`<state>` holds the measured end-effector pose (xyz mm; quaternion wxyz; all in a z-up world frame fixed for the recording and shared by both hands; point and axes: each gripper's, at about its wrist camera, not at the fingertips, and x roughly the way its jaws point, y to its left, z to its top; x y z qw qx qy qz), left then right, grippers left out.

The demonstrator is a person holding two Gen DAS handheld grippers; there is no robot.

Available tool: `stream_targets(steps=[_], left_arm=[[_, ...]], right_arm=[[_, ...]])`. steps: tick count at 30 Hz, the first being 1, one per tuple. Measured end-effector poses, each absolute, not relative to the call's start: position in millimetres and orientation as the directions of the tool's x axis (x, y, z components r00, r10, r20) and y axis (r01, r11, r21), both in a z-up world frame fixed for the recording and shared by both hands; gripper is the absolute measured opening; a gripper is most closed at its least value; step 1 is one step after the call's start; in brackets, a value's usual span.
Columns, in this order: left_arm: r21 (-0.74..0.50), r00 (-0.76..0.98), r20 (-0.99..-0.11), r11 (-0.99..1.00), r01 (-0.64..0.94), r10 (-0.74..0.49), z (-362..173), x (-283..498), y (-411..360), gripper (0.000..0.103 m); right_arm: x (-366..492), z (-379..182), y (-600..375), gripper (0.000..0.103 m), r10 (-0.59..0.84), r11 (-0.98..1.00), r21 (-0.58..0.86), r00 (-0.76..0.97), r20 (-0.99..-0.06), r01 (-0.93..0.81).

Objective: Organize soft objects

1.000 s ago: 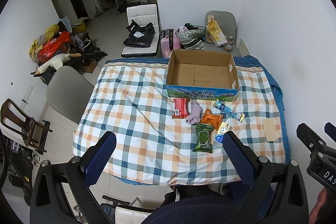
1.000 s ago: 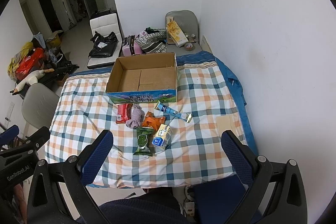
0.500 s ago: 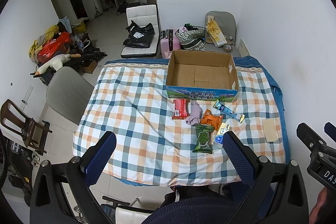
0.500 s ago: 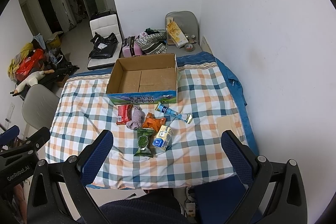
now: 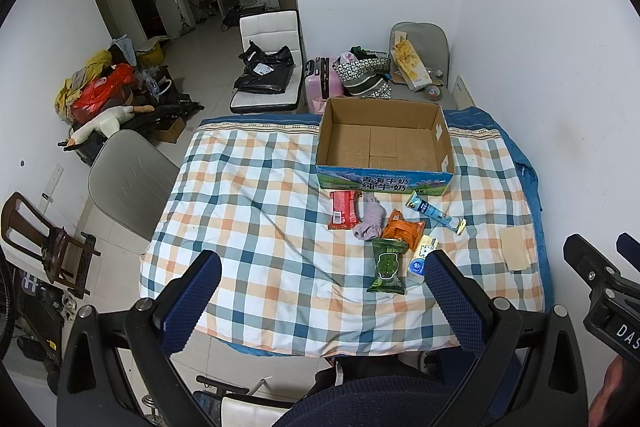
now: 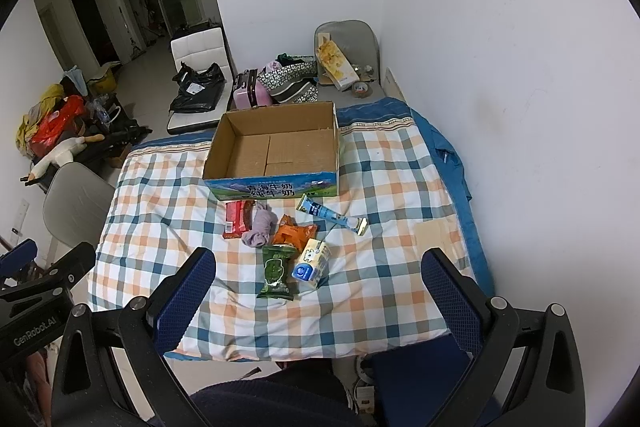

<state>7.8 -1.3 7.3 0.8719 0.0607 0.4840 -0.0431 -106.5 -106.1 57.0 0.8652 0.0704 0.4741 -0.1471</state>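
Six items waiting: none is lying in the cardboard box [image 6: 276, 151] yet; the sorting is only beginning, by the look of it.
Left gripper [image 5: 320, 301]: hovering over the near edge of the tabletop [image 5: 256, 227], jaws standing wide and holding nothing.
Right gripper [image 6: 316, 297]: hanging likewise, jaws spread wide and empty.
Cluster ahead of the jaws: green packet [image 6: 277, 271] and small milk carton [image 6: 312, 259] are lying nearest, just beyond the right jaws' tips; orange packet [image 6: 295, 231], purple sock [image 6: 260, 225] and red packet [image 6: 236, 219] are sitting farther on; blue tube [image 6: 332, 214] is lying off to the right.
Box: standing open and bare inside, beyond the cluster, well ahead of both jaws.
Remaining: every item is waiting for pickup and placement, presumably into the box.
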Motion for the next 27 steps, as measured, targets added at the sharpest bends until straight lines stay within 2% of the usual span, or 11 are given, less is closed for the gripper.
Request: stream_targets(steps=[8,16,20,27], left_arm=[[0.066,0.530,-0.848,0.989,0.132,-0.014,7.4,7.5,-1.5,0.103],[0.074,0.524,-0.852,0.989,0.126,-0.003,8.2,44.1,-3.4,0.103],[0.063,0.440,-0.898,0.990,0.122,0.002,-35.5,83.7,-14.8,0.103],[0.070,0.262,-0.965,0.979,0.191,0.018,-156.9,139.5,-45.3,0.103]], right_arm=[[-103.9,54.7,-106.5,0.103,-0.187,0.947,-0.017,0.508,-0.841,0.322],[-77.8,52.9,-104.6,0.103,-0.182,0.943,-0.007,0.495,-0.850,0.334],[-49.5,12.4,-122.3,0.103,-0.151,0.930,0.026,0.444,-0.883,0.368],[6.7,-124.7,-170.3,0.103,-0.038,0.908,0.089,0.291,-0.956,0.409]])
